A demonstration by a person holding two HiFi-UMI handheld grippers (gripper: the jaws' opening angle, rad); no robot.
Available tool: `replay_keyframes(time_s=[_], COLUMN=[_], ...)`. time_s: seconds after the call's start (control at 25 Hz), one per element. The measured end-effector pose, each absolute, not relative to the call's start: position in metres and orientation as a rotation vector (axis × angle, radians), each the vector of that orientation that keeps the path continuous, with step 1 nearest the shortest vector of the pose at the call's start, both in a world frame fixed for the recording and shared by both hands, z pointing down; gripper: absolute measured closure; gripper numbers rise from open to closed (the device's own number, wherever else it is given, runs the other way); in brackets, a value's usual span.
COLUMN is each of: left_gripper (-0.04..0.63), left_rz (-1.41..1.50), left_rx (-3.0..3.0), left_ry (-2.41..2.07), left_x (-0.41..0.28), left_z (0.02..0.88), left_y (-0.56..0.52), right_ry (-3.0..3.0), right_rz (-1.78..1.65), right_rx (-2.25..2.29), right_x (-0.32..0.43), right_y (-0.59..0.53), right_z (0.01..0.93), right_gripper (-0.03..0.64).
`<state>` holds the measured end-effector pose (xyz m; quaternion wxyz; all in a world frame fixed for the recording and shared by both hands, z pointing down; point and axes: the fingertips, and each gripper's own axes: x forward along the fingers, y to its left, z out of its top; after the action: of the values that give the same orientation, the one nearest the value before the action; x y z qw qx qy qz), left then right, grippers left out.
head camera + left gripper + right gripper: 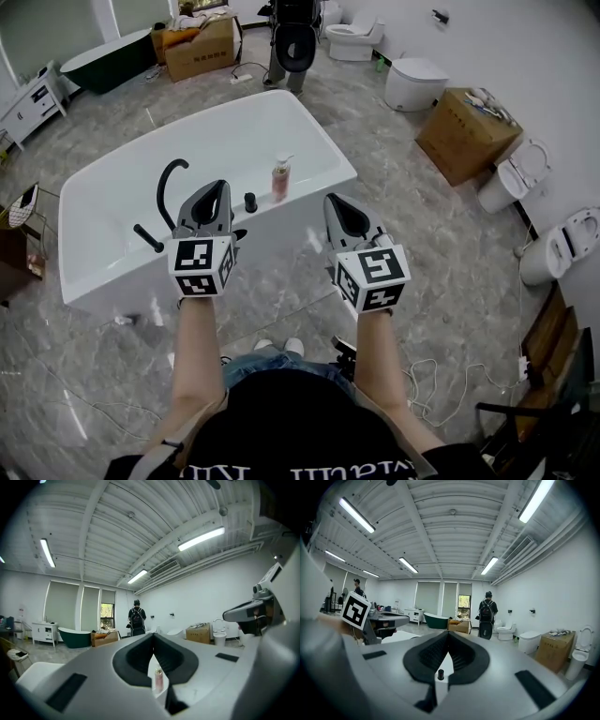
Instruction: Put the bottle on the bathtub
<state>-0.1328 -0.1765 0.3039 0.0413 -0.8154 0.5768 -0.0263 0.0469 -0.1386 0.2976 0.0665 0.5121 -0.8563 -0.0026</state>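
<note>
The slim pink pump bottle stands upright on the glossy white bathtub's flat rim (just beside a small black knob). The left gripper and right gripper have their ribbed black pads pressed together, holding nothing.

The bathtub was glossy white and smooth. On its rim, the bottle looked pink translucent plastic and the faucet matt black. The floor around it was polished grey stone-look tile.
</note>
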Motion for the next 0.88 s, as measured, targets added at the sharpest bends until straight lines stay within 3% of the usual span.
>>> replay_keyframes(time_s=[0.88], left_gripper=[0.583], left_rz=[-0.048], left_rx=[-2.326], left_ry=[1.638], left_x=[-0.145], left_z=[0.245], left_y=[-0.192], right_ry=[-2.53], right_rz=[-0.165], right_rx=[1.617], right_x=[0.045], right_y=[-0.161], right_z=[0.257], right_gripper=[0.601])
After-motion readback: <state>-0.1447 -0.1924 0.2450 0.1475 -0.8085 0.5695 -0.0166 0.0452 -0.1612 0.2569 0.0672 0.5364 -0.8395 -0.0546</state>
